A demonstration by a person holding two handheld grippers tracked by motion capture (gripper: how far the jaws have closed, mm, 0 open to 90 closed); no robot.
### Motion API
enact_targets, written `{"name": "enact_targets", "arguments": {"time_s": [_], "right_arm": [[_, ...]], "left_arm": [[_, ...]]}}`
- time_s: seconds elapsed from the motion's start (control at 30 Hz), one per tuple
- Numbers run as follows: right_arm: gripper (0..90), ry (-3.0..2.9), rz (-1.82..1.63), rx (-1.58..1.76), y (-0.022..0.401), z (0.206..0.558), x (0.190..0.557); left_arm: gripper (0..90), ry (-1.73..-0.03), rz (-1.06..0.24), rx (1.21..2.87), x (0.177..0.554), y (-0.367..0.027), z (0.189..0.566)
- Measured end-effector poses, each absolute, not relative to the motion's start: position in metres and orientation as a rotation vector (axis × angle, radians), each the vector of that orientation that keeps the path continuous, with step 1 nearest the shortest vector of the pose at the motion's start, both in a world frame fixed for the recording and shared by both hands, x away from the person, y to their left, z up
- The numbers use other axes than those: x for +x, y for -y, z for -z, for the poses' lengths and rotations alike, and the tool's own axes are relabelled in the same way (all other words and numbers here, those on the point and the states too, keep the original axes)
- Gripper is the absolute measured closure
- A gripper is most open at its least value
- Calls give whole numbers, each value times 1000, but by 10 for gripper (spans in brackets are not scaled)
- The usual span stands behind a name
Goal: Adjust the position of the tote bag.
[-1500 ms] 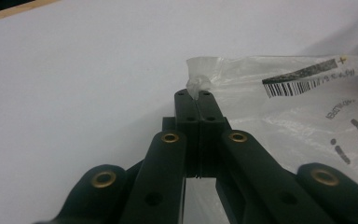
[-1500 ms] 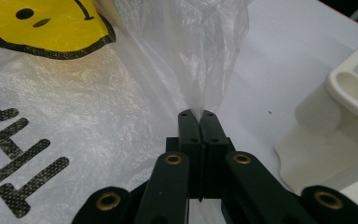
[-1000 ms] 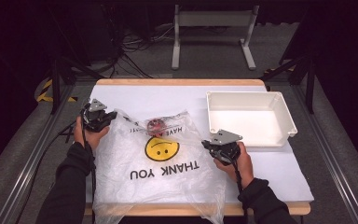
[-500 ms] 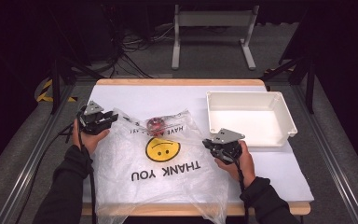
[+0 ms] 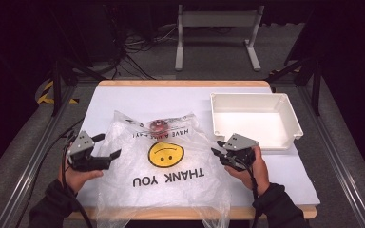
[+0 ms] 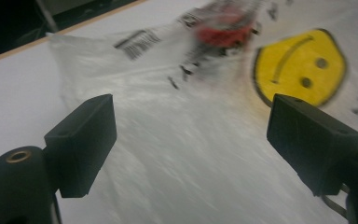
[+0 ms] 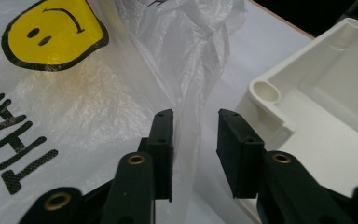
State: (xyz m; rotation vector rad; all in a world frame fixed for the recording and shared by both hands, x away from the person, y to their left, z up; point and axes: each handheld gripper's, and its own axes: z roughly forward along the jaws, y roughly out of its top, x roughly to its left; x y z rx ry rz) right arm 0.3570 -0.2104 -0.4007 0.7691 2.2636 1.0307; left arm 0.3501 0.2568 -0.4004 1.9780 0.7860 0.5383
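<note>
A white bench (image 5: 138, 102) carries a clear plastic bag (image 5: 171, 185) (smiley print) with a red thing (image 5: 158, 126) inside, beside a white tray (image 5: 254, 118). The left gripper (image 5: 115, 154) gapes wide and empty; the right gripper (image 5: 215, 151) stands part-open around the bag's edge.

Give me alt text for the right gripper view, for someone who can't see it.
Two black jaws stand slightly apart around a crumpled edge of a clear plastic bag, not closed on it. The bag's yellow smiley face is at upper left; a white tray sits at right.
</note>
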Motion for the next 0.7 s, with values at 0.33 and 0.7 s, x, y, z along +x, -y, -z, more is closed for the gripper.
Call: {"name": "enact_targets", "arguments": {"time_s": [0.33,0.7], "right_arm": [[482,-2258,-1088,776,232,390,341],[749,-2483,-1140,465,204,402,312]], "left_arm": [[163,-684,-402,2160,296,-245,437],[520,-591,-312,2234,295,-244,449]]}}
